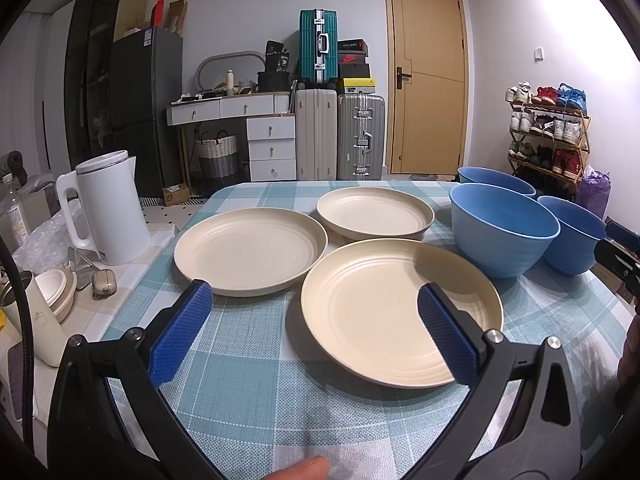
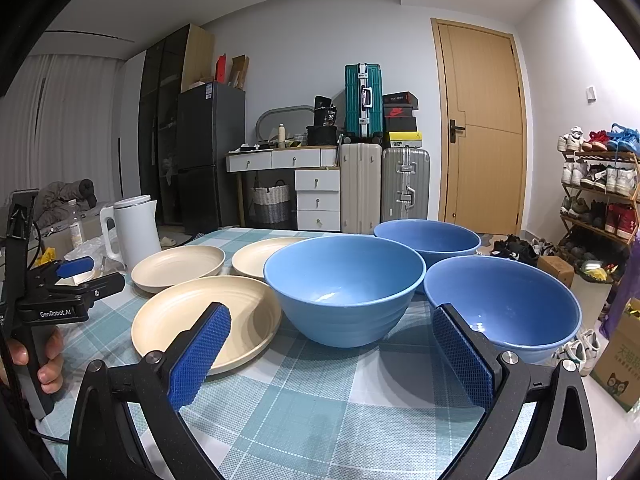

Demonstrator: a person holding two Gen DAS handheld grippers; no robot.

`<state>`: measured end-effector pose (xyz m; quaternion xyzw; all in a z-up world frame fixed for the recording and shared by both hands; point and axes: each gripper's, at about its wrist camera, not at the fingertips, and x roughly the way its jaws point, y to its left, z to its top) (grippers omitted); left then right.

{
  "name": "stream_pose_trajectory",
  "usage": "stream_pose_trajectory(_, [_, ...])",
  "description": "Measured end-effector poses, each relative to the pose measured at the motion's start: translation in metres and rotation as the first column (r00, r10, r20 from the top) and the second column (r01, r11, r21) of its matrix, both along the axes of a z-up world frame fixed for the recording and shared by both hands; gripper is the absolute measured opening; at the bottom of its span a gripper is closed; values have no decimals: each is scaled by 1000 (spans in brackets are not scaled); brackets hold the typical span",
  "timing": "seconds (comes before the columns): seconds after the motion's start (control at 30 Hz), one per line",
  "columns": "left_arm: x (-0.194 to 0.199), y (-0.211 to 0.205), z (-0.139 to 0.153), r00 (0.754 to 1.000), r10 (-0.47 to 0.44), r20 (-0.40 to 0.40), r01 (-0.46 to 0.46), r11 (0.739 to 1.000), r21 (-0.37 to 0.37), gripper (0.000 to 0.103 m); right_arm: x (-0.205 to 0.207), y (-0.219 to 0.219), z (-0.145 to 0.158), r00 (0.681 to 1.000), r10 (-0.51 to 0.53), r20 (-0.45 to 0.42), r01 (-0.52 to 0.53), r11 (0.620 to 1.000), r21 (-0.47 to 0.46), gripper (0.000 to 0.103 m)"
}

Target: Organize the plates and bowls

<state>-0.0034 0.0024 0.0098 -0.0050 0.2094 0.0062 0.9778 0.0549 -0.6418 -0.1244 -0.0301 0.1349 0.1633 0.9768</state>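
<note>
"GenRobot.AI" printed on left gripper (image 2: 76, 276) body, readable in right wrist view only, with the hand (image 2: 46, 360) holding it. Only left view shows kettle base and clutter. 3 cream ridged plates (image 1: 400, 312) lie separately on the checked tablecloth (image 1: 248, 380), left side; 3 blue round bowls (image 2: 344, 292) right of them, close together. Left gripper spread wide, empty. Right gripper (image 2: 332, 356) also wide apart, holding nothing. White kettle (image 1: 108, 208) far left.
</note>
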Motion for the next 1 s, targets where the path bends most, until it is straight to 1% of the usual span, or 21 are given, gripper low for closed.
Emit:
stream_pose_trajectory(0.13, [-1, 0, 1, 1000, -2, 5, 2, 1000, 5, 103, -2, 1, 0, 1000, 6, 0, -6, 1000, -1, 103])
stream_pose_trajectory(0.27, [-3, -2, -1, 1000, -9, 8, 9, 1000, 27, 103, -2, 1, 0, 1000, 5, 2, -5, 1000, -3, 103])
stream_pose_trajectory(0.43, [-4, -2, -2, 1000, -7, 8, 6, 1000, 25, 103, -1, 1, -1, 1000, 7, 2, -7, 1000, -3, 103])
stream_pose_trajectory(0.63, [-2, 0, -5, 1000, 3, -7, -3, 1000, 3, 103, 0, 1, -2, 1000, 10, -7, -10, 1000, -6, 103])
stream_pose_trajectory(0.8, [0, 6, -6, 1000, 15, -16, -15, 1000, -20, 103, 7, 2, -4, 999, 15, -38, -15, 1000, -13, 103])
stream_pose_trajectory(1.0, [9, 19, -11, 998, 26, -61, -30, 997, -71, 103, 12, 4, -4, 997, 14, -71, -15, 1000, -19, 103])
